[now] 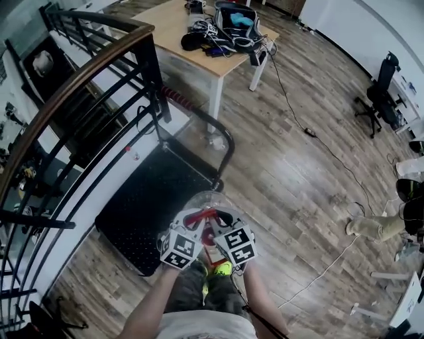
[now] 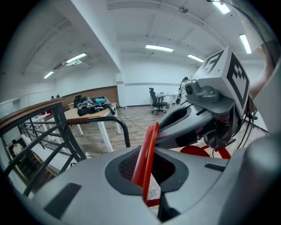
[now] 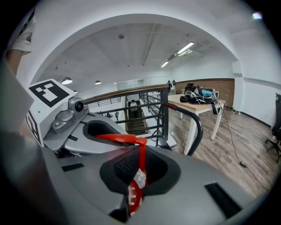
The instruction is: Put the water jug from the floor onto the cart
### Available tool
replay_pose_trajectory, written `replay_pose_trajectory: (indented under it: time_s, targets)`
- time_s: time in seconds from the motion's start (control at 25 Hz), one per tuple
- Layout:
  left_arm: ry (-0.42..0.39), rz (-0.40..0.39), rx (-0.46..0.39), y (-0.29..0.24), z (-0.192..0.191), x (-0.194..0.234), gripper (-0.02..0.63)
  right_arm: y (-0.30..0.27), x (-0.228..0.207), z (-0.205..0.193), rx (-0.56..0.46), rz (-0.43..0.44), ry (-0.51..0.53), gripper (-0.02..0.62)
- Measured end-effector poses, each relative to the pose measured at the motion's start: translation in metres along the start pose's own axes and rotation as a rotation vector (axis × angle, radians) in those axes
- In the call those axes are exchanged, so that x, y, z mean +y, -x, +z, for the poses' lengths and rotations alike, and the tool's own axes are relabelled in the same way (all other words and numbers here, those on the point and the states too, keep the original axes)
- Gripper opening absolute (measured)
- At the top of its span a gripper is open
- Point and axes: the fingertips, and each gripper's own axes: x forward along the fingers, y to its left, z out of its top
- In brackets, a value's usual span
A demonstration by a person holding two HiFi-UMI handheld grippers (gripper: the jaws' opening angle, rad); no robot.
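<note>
Ahead of us stands a pale wooden desk [image 1: 169,30] on white legs. It carries an open dark bag [image 1: 237,18] with something blue inside and a tangle of black cables [image 1: 212,41]. A dark metal railing [image 1: 86,69] with a brown handrail curves along our left. A black office chair [image 1: 383,93] sits far right on the wood-plank floor [image 1: 291,185], where a dark cable [image 1: 311,136] trails from the desk. Long ceiling lights [image 2: 159,47] glow overhead.

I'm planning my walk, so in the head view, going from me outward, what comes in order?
Clear plastic water jug with red handle, black cart's curved metal push handle, light wooden table with white legs.
</note>
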Motion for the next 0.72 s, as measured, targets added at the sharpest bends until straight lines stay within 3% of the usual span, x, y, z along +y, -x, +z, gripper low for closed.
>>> replay_pose_trajectory:
  time_s: [0.28, 0.72]
  targets:
    - [0.055, 0.104, 0.018, 0.042, -0.012, 0.051, 0.032, -0.037, 0.042, 0.035, 0.02, 0.109, 0.042, 0.018]
    - [0.175, 0.318, 0.06, 0.055, -0.041, 0.144, 0.032, -0.127, 0.067, 0.073, 0.056, 0.329, 0.161, 0.018]
